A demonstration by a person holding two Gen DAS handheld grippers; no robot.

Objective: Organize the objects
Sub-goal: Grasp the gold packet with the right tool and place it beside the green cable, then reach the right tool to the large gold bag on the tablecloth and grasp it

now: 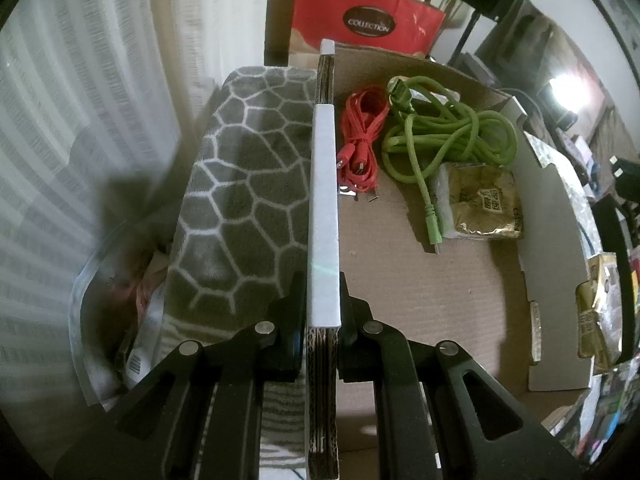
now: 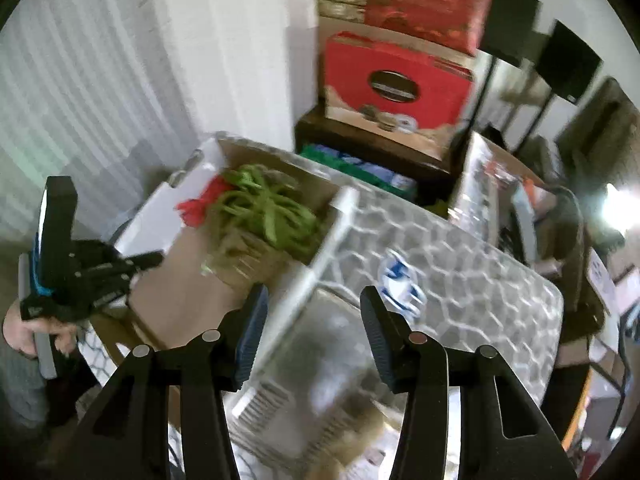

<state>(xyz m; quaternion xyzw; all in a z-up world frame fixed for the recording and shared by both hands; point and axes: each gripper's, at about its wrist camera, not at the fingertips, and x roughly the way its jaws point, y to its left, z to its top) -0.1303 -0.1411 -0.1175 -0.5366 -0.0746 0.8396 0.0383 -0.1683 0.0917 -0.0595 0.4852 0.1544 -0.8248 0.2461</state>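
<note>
An open cardboard box (image 1: 420,280) holds a coiled red cable (image 1: 360,140), a coiled green cable (image 1: 448,136) and a gold foil packet (image 1: 486,204). My left gripper (image 1: 322,300) is shut on the box's left wall (image 1: 325,184), on its white-taped rim. In the blurred right wrist view my right gripper (image 2: 314,300) stands open with nothing between its fingers, above a clear plastic bag (image 2: 320,360) lying on a grey honeycomb blanket (image 2: 460,280). The box (image 2: 192,256) with the green cable (image 2: 268,208) lies to its left, where a hand holds the left gripper (image 2: 80,272).
The grey blanket (image 1: 248,184) lies left of the box wall, with a clear bag of packets (image 1: 120,320) beside it. A red gift bag (image 1: 368,20) stands behind the box. More gold packets (image 1: 592,320) and clutter lie to the right. White blinds fill the left.
</note>
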